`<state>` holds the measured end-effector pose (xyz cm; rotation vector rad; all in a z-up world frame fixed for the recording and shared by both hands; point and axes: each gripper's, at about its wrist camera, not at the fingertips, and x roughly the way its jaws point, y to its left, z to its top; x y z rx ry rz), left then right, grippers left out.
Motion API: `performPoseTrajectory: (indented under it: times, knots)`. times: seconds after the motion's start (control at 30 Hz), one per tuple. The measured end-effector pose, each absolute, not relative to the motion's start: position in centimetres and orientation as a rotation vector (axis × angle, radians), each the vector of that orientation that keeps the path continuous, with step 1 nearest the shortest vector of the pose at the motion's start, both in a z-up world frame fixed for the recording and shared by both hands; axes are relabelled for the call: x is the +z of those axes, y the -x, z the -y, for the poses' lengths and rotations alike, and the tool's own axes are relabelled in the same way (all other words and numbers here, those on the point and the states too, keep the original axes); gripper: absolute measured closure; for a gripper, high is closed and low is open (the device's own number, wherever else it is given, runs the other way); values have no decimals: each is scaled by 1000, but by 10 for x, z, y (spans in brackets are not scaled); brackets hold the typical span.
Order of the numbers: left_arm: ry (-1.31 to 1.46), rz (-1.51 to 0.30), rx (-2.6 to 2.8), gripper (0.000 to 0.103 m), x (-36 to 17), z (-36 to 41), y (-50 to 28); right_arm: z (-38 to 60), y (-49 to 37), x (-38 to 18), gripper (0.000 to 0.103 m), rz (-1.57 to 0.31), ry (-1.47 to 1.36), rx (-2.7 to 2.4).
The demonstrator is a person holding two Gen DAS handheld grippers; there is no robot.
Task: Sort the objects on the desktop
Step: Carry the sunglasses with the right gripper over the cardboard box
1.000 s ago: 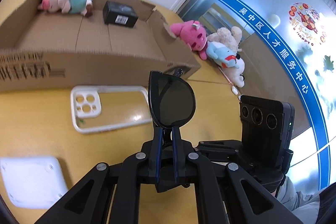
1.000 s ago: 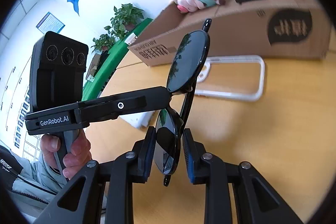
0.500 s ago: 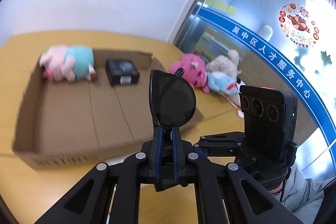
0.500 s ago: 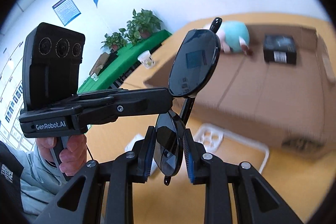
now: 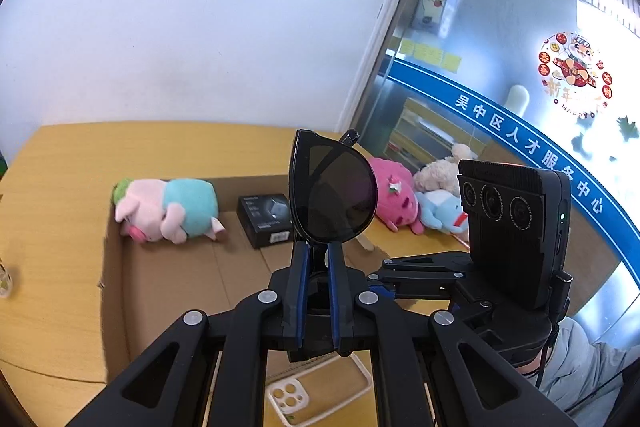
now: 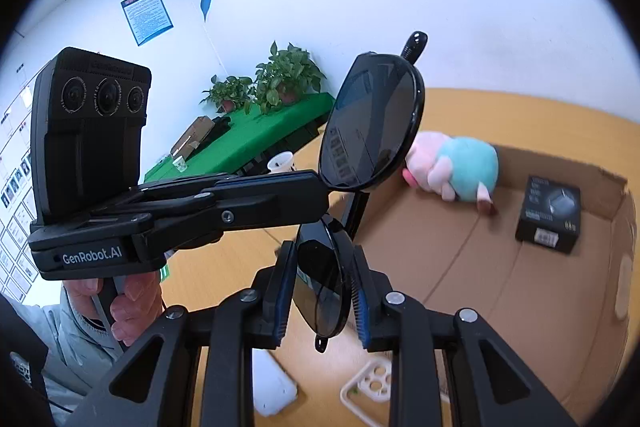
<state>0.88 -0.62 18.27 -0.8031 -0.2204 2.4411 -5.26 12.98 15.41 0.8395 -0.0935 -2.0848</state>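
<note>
Left wrist view shows the yellow tabletop (image 5: 60, 227) far under my claws, with the big cardboard box (image 5: 168, 287) below and ahead of them. Inside it, ahead to the left of my left claw (image 5: 317, 259), lies a pig toy (image 5: 168, 209) beside a small black box (image 5: 266, 219). Both my left claw and my right claw (image 6: 323, 283) are clamped on the black sunglasses (image 5: 332, 193), one lens each, up over the box. A phone case (image 5: 316, 393) lies under them.
</note>
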Motion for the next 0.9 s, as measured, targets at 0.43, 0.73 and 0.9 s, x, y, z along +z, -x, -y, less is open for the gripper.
performPoseTrajectory:
  times: [0.43, 0.73, 0.9]
  knots:
    - [893, 250, 2502, 97, 163, 49, 37, -83, 107, 141, 80, 62, -897, -1999]
    - [1099, 310, 2512, 97, 114, 81, 90, -46, 168, 91, 81, 100, -1068, -1834]
    - [1269, 342, 2504, 97, 75, 94, 118, -26, 200, 48, 80, 113, -1191, -1742]
